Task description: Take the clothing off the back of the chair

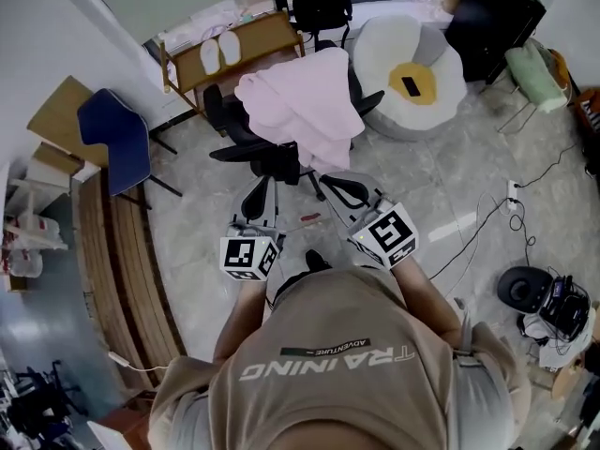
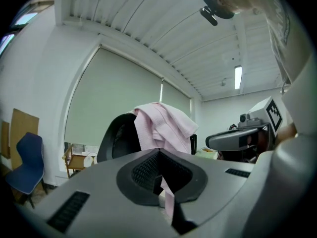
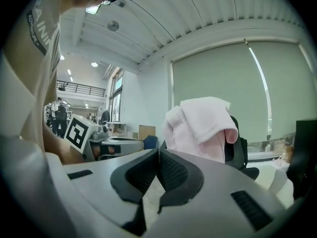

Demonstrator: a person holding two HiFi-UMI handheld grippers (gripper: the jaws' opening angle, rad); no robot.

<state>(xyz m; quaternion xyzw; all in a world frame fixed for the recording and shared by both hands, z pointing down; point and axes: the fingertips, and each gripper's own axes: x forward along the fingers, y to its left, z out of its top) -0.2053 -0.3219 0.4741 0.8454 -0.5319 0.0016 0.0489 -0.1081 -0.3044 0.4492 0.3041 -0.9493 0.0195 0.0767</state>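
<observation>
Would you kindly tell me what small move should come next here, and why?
Probably open both jaws while nearing the chair: the left gripper and right gripper are shut and empty, and the pink clothing is draped over the chair back ahead, not yet touched.

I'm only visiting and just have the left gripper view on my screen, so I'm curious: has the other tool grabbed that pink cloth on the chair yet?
Observer: No. The right gripper view shows the right gripper with its jaws together and nothing between them. The pink garment is ahead of it, untouched.
Operator: Is anything lying on the floor past the chair?
Observer: Yes. The head view shows a white flower-shaped cushion with a yellow centre, on the floor beyond the black chair.
</observation>
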